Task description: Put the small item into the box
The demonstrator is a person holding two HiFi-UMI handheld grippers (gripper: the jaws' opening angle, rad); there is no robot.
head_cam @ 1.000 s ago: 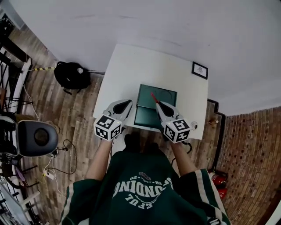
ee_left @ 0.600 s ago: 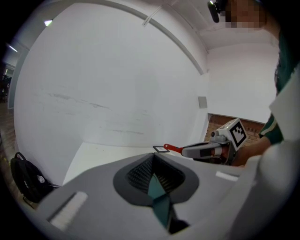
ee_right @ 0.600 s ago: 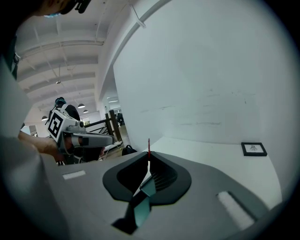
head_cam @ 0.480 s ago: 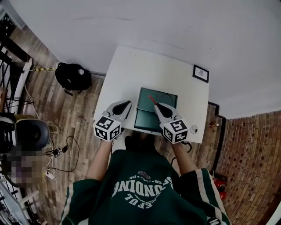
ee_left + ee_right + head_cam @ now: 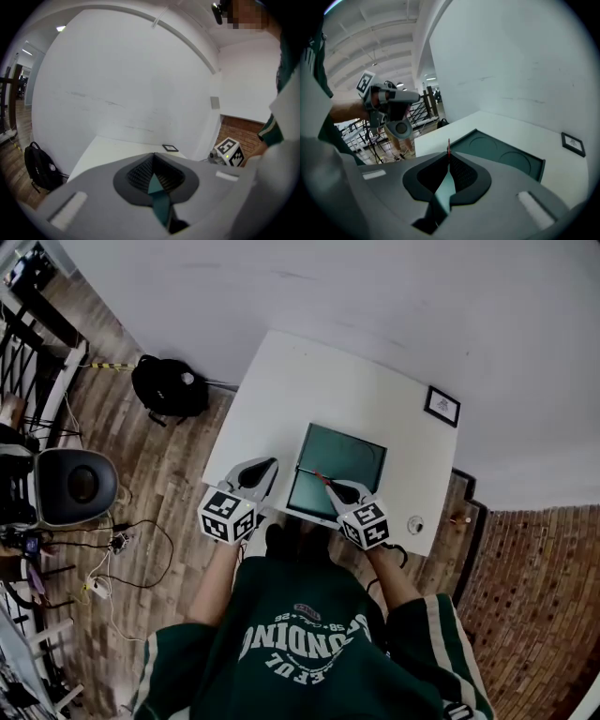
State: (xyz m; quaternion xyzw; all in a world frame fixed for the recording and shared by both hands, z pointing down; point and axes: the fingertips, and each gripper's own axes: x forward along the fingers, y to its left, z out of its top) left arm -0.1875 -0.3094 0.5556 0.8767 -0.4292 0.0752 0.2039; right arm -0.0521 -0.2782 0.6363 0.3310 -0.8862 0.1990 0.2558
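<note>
The dark green box (image 5: 349,457) lies open on the white table (image 5: 309,381); the right gripper view shows round recesses in its floor (image 5: 506,157). My right gripper (image 5: 327,482) is over the box's near left part, shut on a thin red stick-like item (image 5: 319,475) that pokes out past the jaw tips (image 5: 448,146). My left gripper (image 5: 269,463) hovers just left of the box by the table's near edge. Its jaws meet at the tip (image 5: 152,157) with nothing held.
A small black picture frame (image 5: 442,406) lies at the table's far right, and a small round object (image 5: 415,524) sits at its near right corner. On the wood floor to the left are a black backpack (image 5: 169,385), a chair (image 5: 70,486) and cables (image 5: 122,549).
My right gripper has drawn back toward me with the red item, from the box's far part to its near left part. The left gripper has barely moved. The head view has shifted.
</note>
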